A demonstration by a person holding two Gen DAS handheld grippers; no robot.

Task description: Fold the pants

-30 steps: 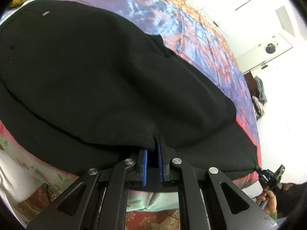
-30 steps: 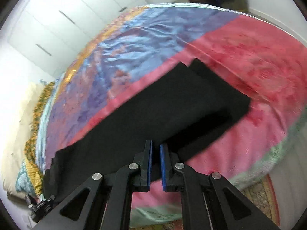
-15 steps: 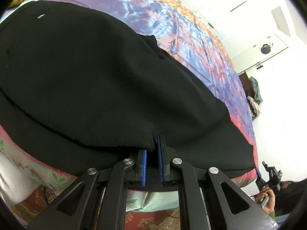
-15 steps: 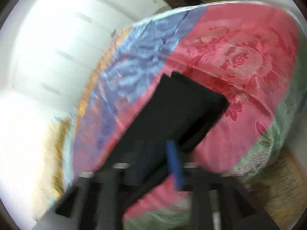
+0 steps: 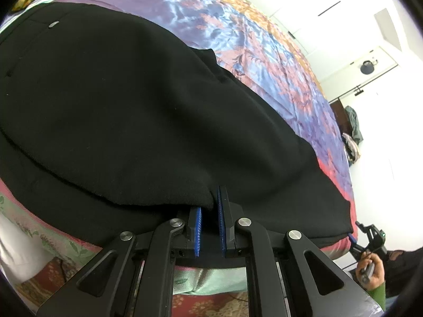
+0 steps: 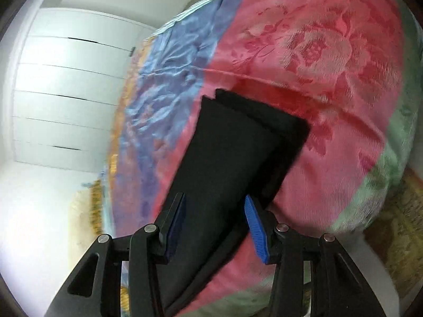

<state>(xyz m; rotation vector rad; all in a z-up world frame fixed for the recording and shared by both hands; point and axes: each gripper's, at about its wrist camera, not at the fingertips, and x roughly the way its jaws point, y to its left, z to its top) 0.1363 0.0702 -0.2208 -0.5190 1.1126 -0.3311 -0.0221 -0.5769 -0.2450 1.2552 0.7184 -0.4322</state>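
Two claws, two states. Left claw [image 5: 211, 211], bottom centre of its view: blue pads [image 5: 197, 231] nearly together, pinching the edge of the black pants [image 5: 132, 111]; cloth drapes over the left pad and hides its tip. Right claw [image 6: 214, 211], bottom centre of its view: jaws spread, having just been opening; the pants' leg [image 6: 232, 158] lies in the gap between the blue pads [image 6: 256, 231], neither pad pressing on it. That frame is motion-blurred.

Pants lie flat on the bedspread [image 5: 264, 60], along its near edge.

Left view only: wide upper part of the pants filling the frame centre and left, a small metal stud [image 5: 54, 24] at upper left, an upper layer with a curved edge lying on a lower layer; at lower right the right claw seen small, its blue tip at the pants' far corner, held by a hand [image 5: 370, 266] with a green sleeve [image 5: 380, 293].

Right view only: leg ends [image 6: 253, 111] at frame centre, two layers stacked slightly offset, resting on the pink flowered part of the bedspread; white wardrobe doors [image 6: 66, 92] at left; patterned rug [image 6: 396, 224] at lower right.
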